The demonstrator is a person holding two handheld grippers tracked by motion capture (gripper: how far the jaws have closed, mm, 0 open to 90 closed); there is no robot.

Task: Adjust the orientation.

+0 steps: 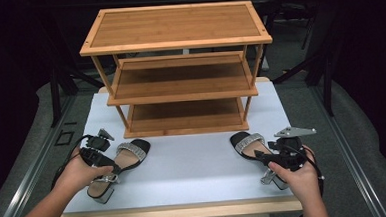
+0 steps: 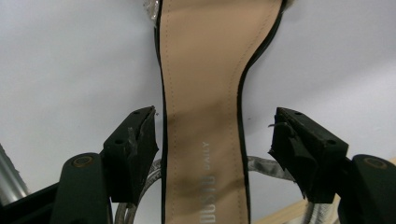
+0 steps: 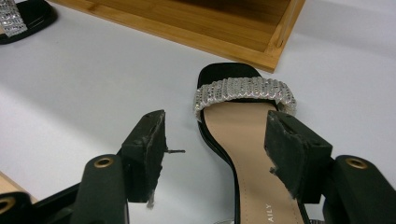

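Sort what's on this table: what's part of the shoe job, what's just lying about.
In the job:
left sandal
right sandal
left gripper, open astride its sandal's sole
right gripper, open around its sandal
rack, probably where they go

Lying about:
nothing else on the table

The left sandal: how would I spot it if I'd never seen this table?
Start at the wooden shelf rack standing on the white table. Two matching black sandals with sparkly toe straps lie in front of it, one near each front corner. The left sandal is the one by the rack's left corner, toe angled up and right, with the left gripper over its narrow middle.
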